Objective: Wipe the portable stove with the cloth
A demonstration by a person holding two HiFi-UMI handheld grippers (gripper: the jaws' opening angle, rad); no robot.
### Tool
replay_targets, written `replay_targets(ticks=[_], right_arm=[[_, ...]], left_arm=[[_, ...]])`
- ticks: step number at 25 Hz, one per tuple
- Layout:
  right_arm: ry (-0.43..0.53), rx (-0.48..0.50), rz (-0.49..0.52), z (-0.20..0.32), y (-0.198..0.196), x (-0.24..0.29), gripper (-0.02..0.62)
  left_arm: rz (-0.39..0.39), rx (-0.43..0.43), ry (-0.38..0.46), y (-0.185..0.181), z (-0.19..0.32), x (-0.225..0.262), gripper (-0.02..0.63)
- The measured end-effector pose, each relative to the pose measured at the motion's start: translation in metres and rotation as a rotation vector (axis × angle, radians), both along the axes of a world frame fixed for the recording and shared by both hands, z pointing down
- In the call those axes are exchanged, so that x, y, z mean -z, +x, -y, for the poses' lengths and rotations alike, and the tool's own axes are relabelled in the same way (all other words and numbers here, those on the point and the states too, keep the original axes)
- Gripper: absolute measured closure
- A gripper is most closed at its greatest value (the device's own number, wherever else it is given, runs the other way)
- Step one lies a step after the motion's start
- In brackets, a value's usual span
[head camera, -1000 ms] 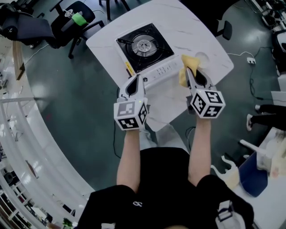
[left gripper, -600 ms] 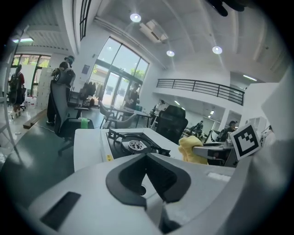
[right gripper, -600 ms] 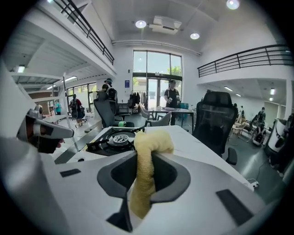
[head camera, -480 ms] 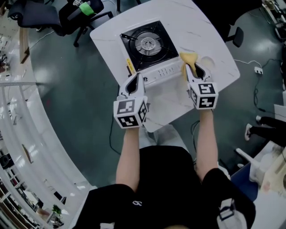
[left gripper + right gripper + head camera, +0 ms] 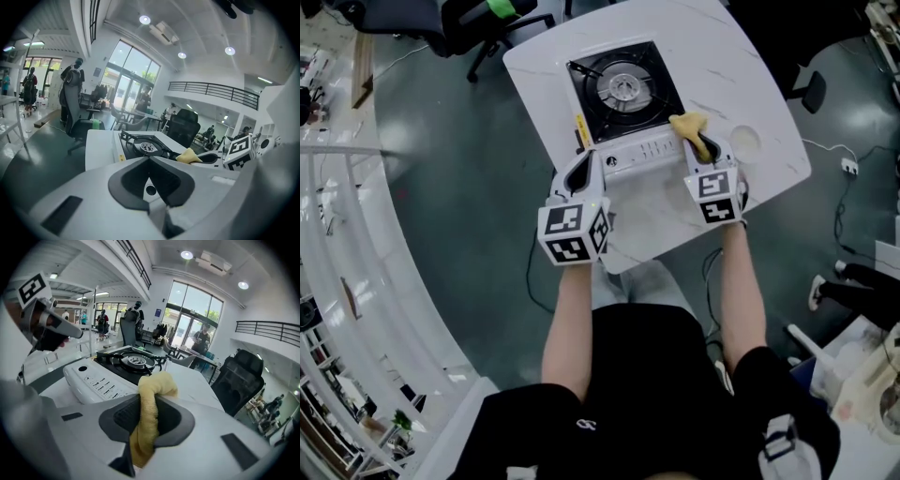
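R gripper (image 5: 701,148): jaws clamping on yellow cloth (image 5: 689,124), w/ a folded strip running btwn them and a lump sticking out past the tips.
Cloth: hanging at front-right corner of portable stove (image 5: 623,94), by the white control strip; contact w/ stove not clear.
L gripper (image 5: 584,159): jaws pressing together, nothing btwn; hovering at stove's front-left corner.
Stove: sitting on white table (image 5: 750,84).

- We can read no word, number or brand name anywhere.
- The white-fronted black portable stove (image 5: 639,152) has small dark print on its front panel, too fine to read.
- The small yellow label (image 5: 579,131) at the stove's left edge is illegible.
- The black-and-white square markers (image 5: 565,221) on the left gripper (image 5: 585,157) and the right gripper (image 5: 701,146) are patterns only.
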State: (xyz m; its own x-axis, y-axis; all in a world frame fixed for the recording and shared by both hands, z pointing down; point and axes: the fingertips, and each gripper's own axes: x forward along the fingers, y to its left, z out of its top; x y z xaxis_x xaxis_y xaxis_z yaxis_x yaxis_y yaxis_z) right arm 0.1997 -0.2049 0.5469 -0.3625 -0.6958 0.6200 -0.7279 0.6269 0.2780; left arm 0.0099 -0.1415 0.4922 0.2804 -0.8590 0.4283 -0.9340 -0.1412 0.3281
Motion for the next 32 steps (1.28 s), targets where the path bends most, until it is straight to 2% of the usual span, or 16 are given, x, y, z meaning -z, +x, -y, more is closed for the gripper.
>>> replay_targets(ticks=[4,6,12,23,32], right_arm=[[0.006,0.075,-0.105,-0.007,-0.01,-0.01,0.538],[-0.001,0.098,-0.126,-0.009,-0.015,-0.012,0.538],[0.015,0.155,-0.131,-0.017,-0.037,-0.012,0.538],[-0.008,0.241,-0.09,-0.034,-0.08,-0.014,0.538],[-0.014,0.298,-0.057,-0.05,-0.11,-0.012,0.538]], left_arm=[[0.013,0.026,-0.022,-0.004,-0.003,-0.008,0.612],[0.022,0.037,-0.031,-0.006,-0.004,-0.01,0.612],[0.063,0.029,-0.023,-0.002,-0.003,0.002,0.612],[0.137,0.076,-0.025,-0.028,-0.01,0.012,0.612],[0.185,0.086,-0.048,-0.035,-0.026,0.013,0.612]])
